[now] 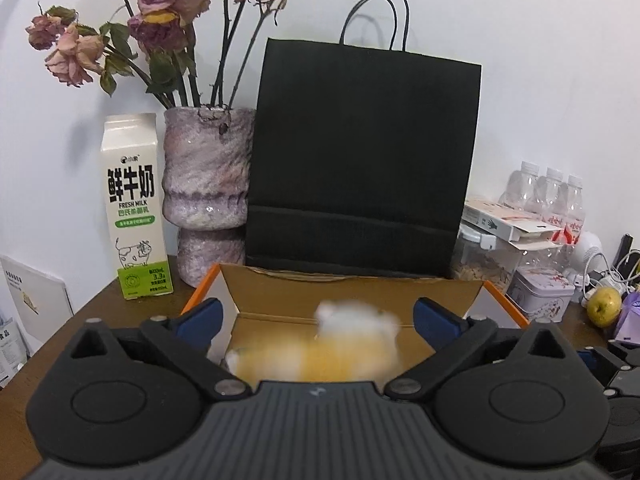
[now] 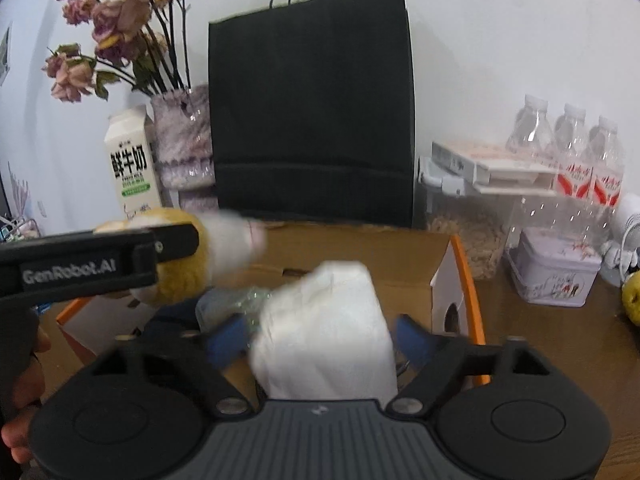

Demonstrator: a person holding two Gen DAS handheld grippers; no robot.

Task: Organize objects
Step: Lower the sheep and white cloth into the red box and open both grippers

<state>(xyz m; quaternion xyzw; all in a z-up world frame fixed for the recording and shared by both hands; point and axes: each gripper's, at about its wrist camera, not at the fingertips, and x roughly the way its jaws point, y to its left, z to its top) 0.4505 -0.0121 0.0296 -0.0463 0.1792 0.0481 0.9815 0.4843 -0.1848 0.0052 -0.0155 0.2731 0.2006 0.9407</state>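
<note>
Two grippers over one open cardboard box (image 1: 352,292), brown inside with orange-edged white flaps; box is the landmark.

Left of box, at the back: tall gable-top milk carton (image 1: 134,204), cream with a green base, upright. Beside it toward the box, a lumpy purple-grey vase (image 1: 206,188) with a rough mottled glaze, holding dried roses (image 1: 160,4).

Directly behind box: flat black paper bag (image 1: 364,152), matte, thin cord handles, upright against the wall.

Left gripper (image 1: 316,318) points into the box, tilted slightly down, blue pads spread wide and touching nothing. Fuzzy plush toy (image 1: 320,344), yellow and white, sits between the pads above the box floor, motion-blurred, so released. In the right wrist view the same toy (image 2: 188,264) shows past the left gripper's black side.

Right gripper (image 2: 322,338) is over the box's right half, pitched down more, jaws wide. A soft white plastic-wrapped tissue pack (image 2: 328,328), blocky, is between the blue pads; no pad visibly presses it, picture blurred.

Right of box: clear plastic tub (image 2: 468,232) with a white latch lid, three clear water bottles (image 2: 572,140), a pale square tin (image 2: 556,272), and a yellow-green apple (image 1: 604,306) at the far edge.

Wooden table (image 1: 80,320) under everything, dark brown.
</note>
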